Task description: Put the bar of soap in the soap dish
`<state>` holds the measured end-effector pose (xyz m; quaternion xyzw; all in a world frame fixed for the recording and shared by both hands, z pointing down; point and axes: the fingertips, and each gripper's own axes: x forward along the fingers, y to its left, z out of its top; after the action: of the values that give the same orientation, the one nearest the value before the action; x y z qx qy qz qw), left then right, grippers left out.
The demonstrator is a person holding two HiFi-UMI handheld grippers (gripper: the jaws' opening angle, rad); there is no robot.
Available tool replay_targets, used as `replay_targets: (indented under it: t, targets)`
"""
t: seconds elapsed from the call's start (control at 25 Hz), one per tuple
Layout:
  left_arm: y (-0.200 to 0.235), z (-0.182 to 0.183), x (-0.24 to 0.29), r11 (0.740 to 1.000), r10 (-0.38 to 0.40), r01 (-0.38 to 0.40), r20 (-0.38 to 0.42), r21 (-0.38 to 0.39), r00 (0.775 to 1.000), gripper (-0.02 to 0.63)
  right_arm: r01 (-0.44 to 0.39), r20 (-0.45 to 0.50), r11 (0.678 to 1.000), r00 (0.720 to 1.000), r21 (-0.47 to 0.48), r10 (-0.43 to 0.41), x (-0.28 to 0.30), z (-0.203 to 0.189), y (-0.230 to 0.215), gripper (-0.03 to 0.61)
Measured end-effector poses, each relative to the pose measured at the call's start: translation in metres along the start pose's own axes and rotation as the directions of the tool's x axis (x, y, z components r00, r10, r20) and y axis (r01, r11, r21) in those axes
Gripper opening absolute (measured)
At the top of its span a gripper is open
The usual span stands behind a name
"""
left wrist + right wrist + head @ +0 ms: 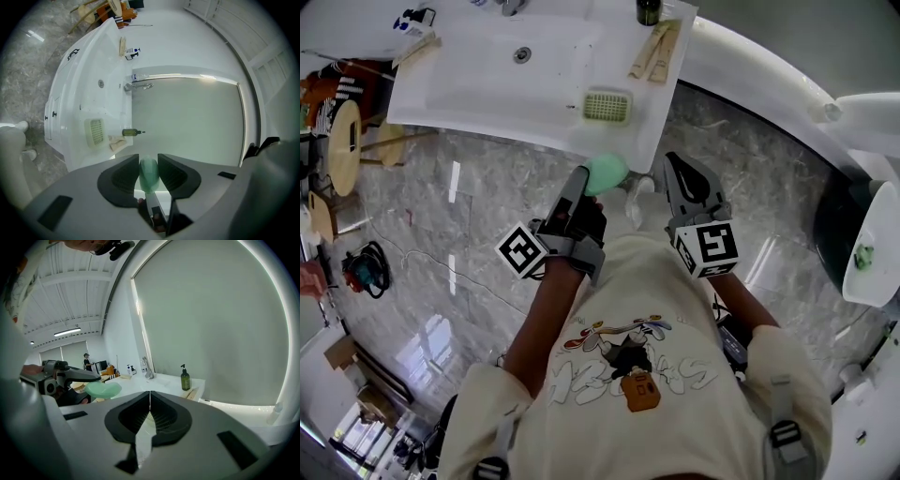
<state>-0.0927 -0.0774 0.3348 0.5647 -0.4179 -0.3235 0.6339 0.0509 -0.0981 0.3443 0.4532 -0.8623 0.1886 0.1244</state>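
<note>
In the carrying step, the left gripper (pixel 149 164), fingers clamped on the mint-green oval soap bar (pixel 609 172), looks due to travel forward past the white surface's (pixel 469 117) front edge and lower onto the pale-green slotted soap dish (pixel 607 106), while the right gripper (pixel 150 399) hangs with fingers together, empty.

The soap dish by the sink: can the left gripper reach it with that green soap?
Probably yes. The left gripper, shut on the soap, hangs short of the counter, and the soap dish lies empty near its front edge with nothing between.
</note>
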Motion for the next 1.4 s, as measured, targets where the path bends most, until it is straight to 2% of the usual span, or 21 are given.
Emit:
replay_targets:
  t: [0.16, 0.32, 0.52, 0.68, 0.92, 1.4]
  targets:
    - [-0.006, 0.013, 0.003, 0.999, -0.004, 0.004, -0.018, 0.032, 1.0, 0.137, 0.006, -0.002, 1.0, 1.0, -0.006, -0.006, 0.009, 0.006, 0.003, 0.008]
    - [-0.001, 0.02, 0.004, 1.0, 0.003, -0.003, -0.034, 0.004, 0.999, 0.137, 0.025, 0.011, 1.0, 1.0, -0.013, -0.025, 0.013, 0.015, 0.009, 0.008]
    - [0.001, 0.031, 0.01, 1.0, -0.006, 0.006, -0.051, 0.009, 0.999, 0.137, 0.032, 0.02, 0.999, 0.999, -0.028, -0.031, 0.024, 0.02, 0.014, 0.008]
    - [0.0, 0.037, 0.013, 0.999, -0.011, 0.014, -0.069, 0.035, 0.998, 0.137, 0.056, 0.019, 0.998, 0.998, -0.031, -0.055, 0.028, 0.017, 0.016, 0.008]
    - [0.009, 0.047, 0.016, 0.998, 0.003, 0.002, -0.078, 0.066, 0.997, 0.135, 0.041, 0.0, 0.998, 0.999, -0.042, -0.041, 0.038, 0.011, 0.022, 0.008]
    - [0.034, 0.062, 0.031, 0.998, 0.026, -0.02, -0.091, 0.067, 0.996, 0.135, 0.035, -0.032, 0.997, 0.999, -0.075, -0.038, 0.058, -0.003, 0.027, 0.008]
